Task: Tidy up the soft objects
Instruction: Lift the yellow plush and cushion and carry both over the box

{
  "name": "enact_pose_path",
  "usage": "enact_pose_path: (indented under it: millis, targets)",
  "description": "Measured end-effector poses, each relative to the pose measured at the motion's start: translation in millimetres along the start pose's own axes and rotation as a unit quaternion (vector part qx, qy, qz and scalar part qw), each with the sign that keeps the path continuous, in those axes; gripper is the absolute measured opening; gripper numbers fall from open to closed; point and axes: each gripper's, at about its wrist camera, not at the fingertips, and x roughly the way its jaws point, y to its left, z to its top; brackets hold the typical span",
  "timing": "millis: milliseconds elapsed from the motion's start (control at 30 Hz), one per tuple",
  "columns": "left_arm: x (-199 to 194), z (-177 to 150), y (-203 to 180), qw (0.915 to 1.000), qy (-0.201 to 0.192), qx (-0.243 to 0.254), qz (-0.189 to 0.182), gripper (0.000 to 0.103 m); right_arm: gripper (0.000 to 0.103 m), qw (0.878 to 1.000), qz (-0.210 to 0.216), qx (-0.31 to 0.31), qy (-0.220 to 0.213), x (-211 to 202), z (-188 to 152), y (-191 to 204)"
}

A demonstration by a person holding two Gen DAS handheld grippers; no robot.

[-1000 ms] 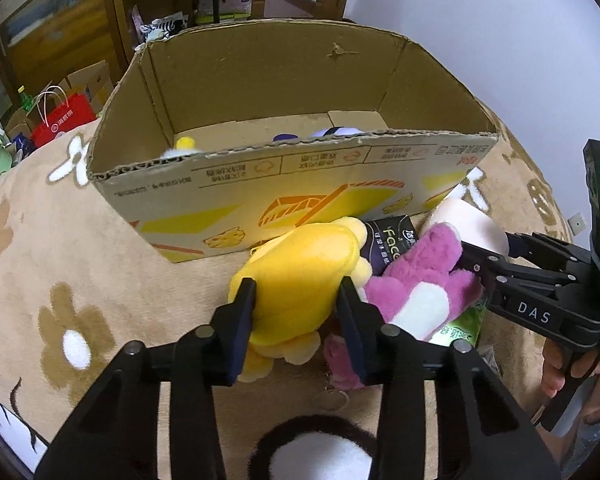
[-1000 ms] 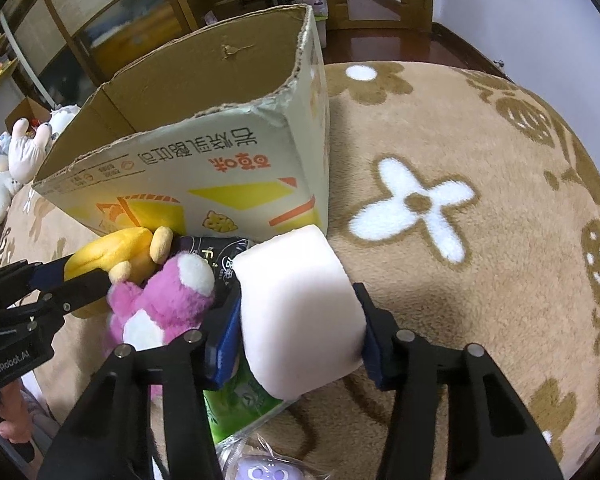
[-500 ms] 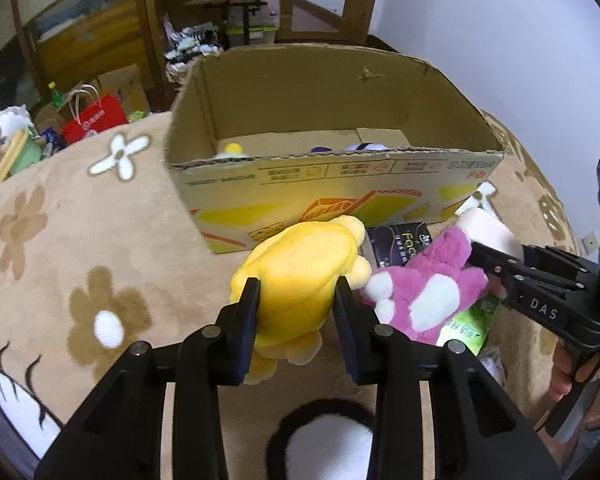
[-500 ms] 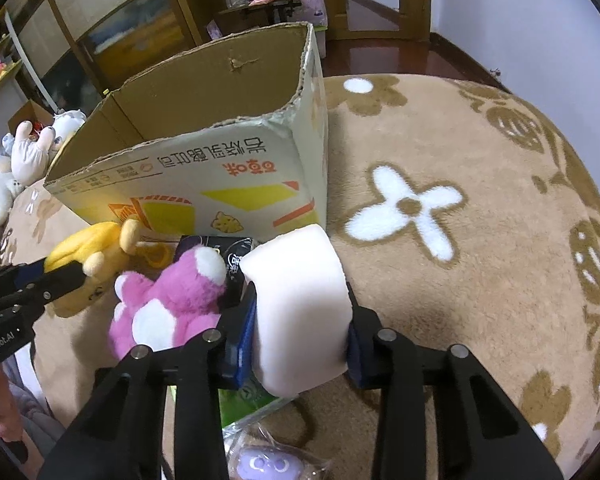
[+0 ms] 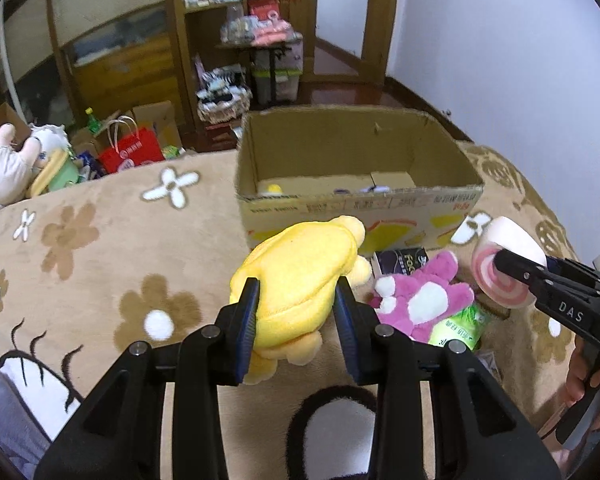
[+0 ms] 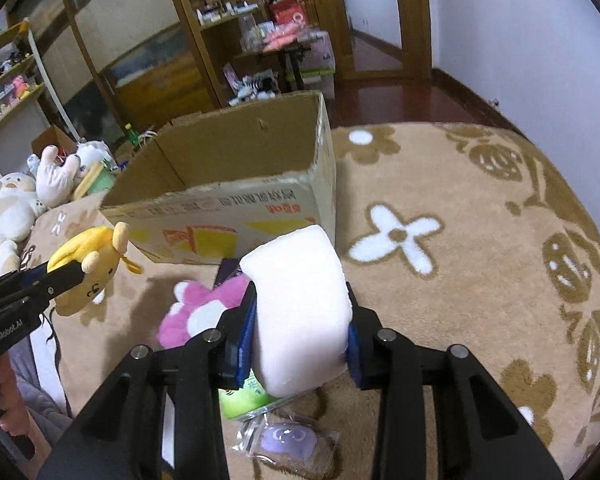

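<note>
My left gripper point(image 5: 296, 316) is shut on a yellow plush point(image 5: 300, 276) and holds it lifted above the blanket, in front of the open cardboard box point(image 5: 356, 208). It also shows in the right wrist view point(image 6: 88, 268). My right gripper point(image 6: 300, 328) is shut on a white roll-shaped soft toy point(image 6: 300, 312) with a pink swirl end point(image 5: 496, 280), lifted to the right of the box point(image 6: 228, 208). A pink-and-white plush point(image 5: 416, 296) lies on the blanket between the two grippers, also seen in the right wrist view point(image 6: 200, 312).
A beige flowered blanket point(image 6: 460, 280) covers the surface. A black packet point(image 5: 404, 260) and a green packet point(image 5: 460, 328) lie by the pink plush. A bagged purple toy point(image 6: 288, 440) lies near me. Plush toys point(image 6: 12, 208), a red bag point(image 5: 130, 152) and shelves stand behind.
Both grippers have risen and drawn back with their toys. The yellow plush and the white roll are now clear of the blanket; the box looks farther and lower.
</note>
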Motion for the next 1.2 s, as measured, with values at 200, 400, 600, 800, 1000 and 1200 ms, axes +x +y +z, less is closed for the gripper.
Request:
enact_pose_path:
  millis: [200, 400, 600, 800, 1000, 1200]
  targets:
    - [-30, 0, 4, 0.9987, -0.050, -0.005, 0.009, 0.035, 0.039, 0.998, -0.002, -0.016, -0.055, -31, 2, 8]
    - [-55, 6, 3, 0.9933, -0.114, 0.001, 0.020, 0.035, 0.039, 0.993, -0.001, -0.027, -0.117, -57, 8, 16]
    - [-69, 12, 0, 0.9866, -0.159, 0.010, 0.036, 0.035, 0.039, 0.986, -0.001, -0.033, -0.162, -71, 18, 23]
    - [-74, 20, -4, 0.9805, -0.192, 0.021, 0.039, 0.035, 0.039, 0.981, 0.001, -0.036, -0.189, -72, 31, 25]
    - [-68, 31, -9, 0.9755, -0.213, 0.031, 0.044, 0.035, 0.039, 0.978, -0.001, -0.040, -0.203, -63, 47, 24]
    - [-55, 44, -15, 0.9715, -0.227, 0.049, 0.044, 0.036, 0.039, 0.976, 0.001, -0.043, -0.215, -56, 66, 21]
